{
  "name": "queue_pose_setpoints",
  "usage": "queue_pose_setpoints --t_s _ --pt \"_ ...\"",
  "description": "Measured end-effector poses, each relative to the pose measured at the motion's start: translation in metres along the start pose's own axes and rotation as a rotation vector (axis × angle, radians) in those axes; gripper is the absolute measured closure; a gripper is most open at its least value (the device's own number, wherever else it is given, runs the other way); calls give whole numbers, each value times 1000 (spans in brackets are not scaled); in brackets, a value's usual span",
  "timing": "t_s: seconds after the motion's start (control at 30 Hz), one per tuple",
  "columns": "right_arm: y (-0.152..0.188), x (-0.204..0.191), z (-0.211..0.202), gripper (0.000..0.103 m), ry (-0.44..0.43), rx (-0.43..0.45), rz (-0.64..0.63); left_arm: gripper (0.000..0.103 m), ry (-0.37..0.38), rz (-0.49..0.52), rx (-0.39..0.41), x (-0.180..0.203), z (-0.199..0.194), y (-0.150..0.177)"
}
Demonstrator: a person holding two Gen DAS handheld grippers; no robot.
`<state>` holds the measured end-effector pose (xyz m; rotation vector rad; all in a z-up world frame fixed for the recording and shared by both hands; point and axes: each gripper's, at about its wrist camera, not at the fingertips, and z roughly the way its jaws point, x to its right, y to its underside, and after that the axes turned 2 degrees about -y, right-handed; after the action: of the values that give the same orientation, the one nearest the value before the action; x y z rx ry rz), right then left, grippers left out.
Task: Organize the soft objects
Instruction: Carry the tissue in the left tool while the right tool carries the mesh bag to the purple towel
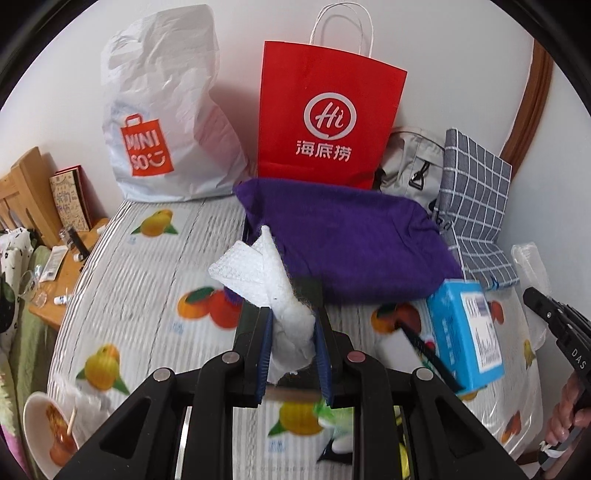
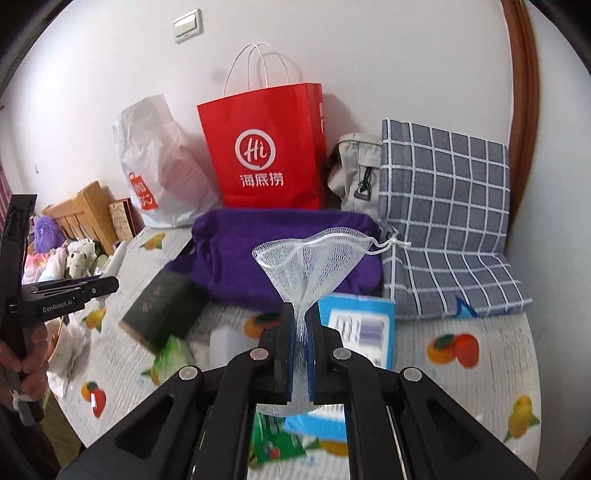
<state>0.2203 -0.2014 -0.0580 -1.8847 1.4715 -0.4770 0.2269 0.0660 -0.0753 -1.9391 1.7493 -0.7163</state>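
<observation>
Table [image 1: 110,266] covered in a striped cloth printed with fruit, pushed against a white wall. Along the wall: white plastic bag [image 1: 159,122] upper left, red paper bag [image 1: 325,118] centre, grey pouch [image 1: 410,162], grey checked cloth [image 1: 476,206] at right. Purple cloth [image 1: 351,240] lies mid-frame before the red bag; blue box [image 1: 465,332] just right of it.

Left wrist view only: bowl [image 1: 37,424] with food, lower left. Right wrist view only: wall switch [image 2: 188,24] top left, dark green box [image 2: 162,314] centre left.

Left gripper [image 1: 293,321]: jaws narrow, clamped on a crumpled white tissue [image 1: 266,277] that sticks up beyond the tips. Right gripper [image 2: 301,321]: jaws nearly closed on the neck of a white mesh bag [image 2: 317,258], which fans out above the tips.
</observation>
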Motion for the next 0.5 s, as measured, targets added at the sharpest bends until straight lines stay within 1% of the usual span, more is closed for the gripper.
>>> queue_pose_setpoints --t_s 0.13,0.37,0.5 --pt "-17 3 16 97 -2 -2 9 82 -6 13 11 7 12 -21" --pt "-40 10 50 97 4 -25 18 82 10 -16 -9 10 40 -51" --pt "-53 16 68 97 10 -29 29 82 10 -2 -22 15 58 -68"
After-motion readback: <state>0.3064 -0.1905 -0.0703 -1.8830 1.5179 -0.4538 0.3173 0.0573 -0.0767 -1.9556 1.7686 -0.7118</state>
